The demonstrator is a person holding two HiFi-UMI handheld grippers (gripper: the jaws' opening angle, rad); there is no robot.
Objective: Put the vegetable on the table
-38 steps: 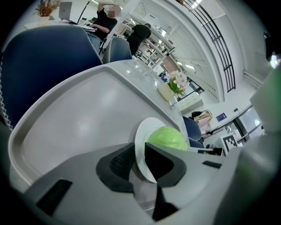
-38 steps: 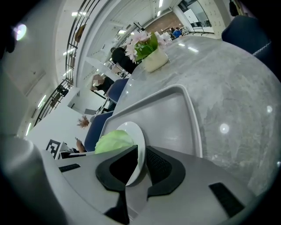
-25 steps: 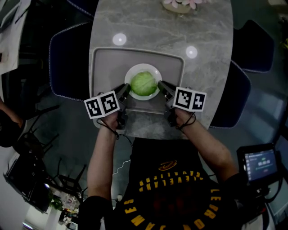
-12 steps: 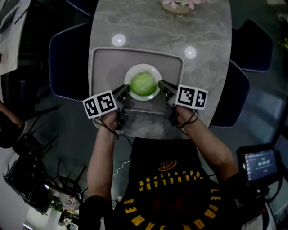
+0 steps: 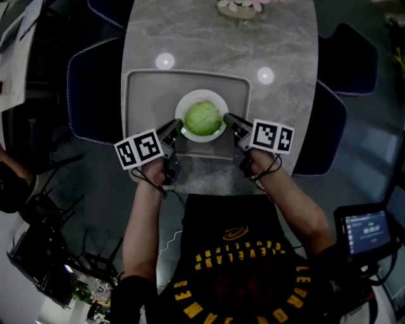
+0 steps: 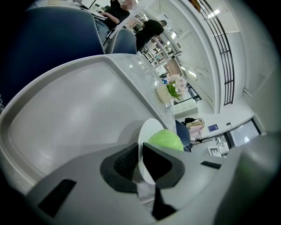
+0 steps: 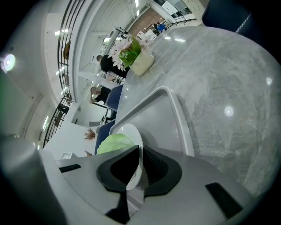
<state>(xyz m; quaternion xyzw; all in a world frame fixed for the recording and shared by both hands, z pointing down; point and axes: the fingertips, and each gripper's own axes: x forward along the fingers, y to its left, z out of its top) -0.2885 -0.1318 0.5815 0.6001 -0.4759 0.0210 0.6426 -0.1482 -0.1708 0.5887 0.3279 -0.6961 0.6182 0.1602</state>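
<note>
A green cabbage [image 5: 202,117] lies on a white plate [image 5: 184,104], which is over a grey tray [image 5: 142,88] on the marble table [image 5: 215,44]. My left gripper [image 5: 176,127] is shut on the plate's near-left rim and my right gripper [image 5: 228,119] on its near-right rim. In the left gripper view the plate [image 6: 149,129] edge stands between the jaws of the left gripper [image 6: 140,161], with the cabbage [image 6: 165,139] beyond. The right gripper view shows the right gripper [image 7: 139,163] pinching the plate [image 7: 130,133], the cabbage [image 7: 112,143] to its left.
A vase of pink flowers [image 5: 237,6] stands at the table's far end. Dark blue chairs [image 5: 95,88] flank the table on both sides. The tray [image 6: 66,114] has a raised rim. Bare marble [image 7: 228,79] lies to the tray's right. People sit in the background [image 6: 120,9].
Both grippers stay shut on the plate's rim. The marker cubes have drifted slightly outward, and the head view has shifted a little; the plate holds about the same spot.
</note>
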